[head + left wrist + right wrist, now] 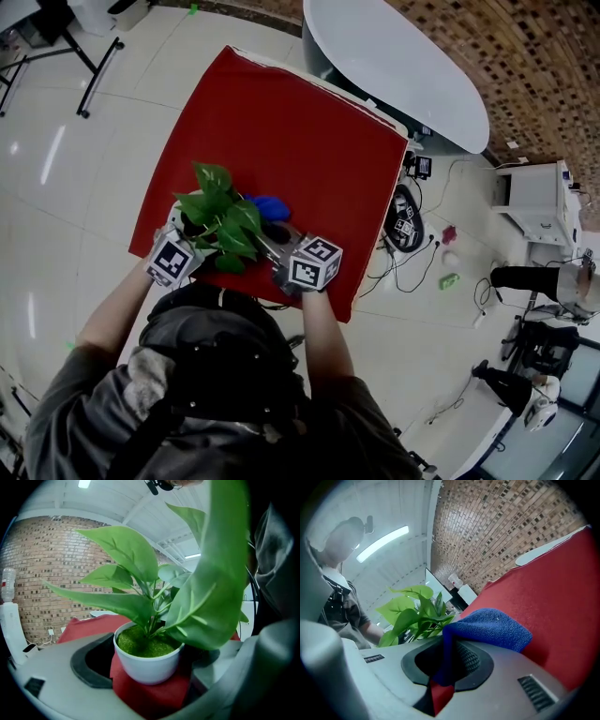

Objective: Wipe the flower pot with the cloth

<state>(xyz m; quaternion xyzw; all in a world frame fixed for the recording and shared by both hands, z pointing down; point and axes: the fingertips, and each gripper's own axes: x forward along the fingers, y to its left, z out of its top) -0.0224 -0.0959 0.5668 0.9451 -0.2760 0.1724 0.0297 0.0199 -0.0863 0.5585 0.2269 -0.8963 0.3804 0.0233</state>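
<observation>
Low in the head view's centre, the left gripper [151, 681] grasps the white flower pot [147, 665]. The right gripper [446, 670] clamps the blue cloth [492, 627] over the red table cover [281, 131].

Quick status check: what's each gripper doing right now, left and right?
Left gripper: jaws closed around the white flower pot, apparently gripping it.
Right gripper: closed on the blue cloth.

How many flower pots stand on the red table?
1: the white flower pot, near the table's front edge, gripped between the left gripper's jaws. None appears hidden.
</observation>
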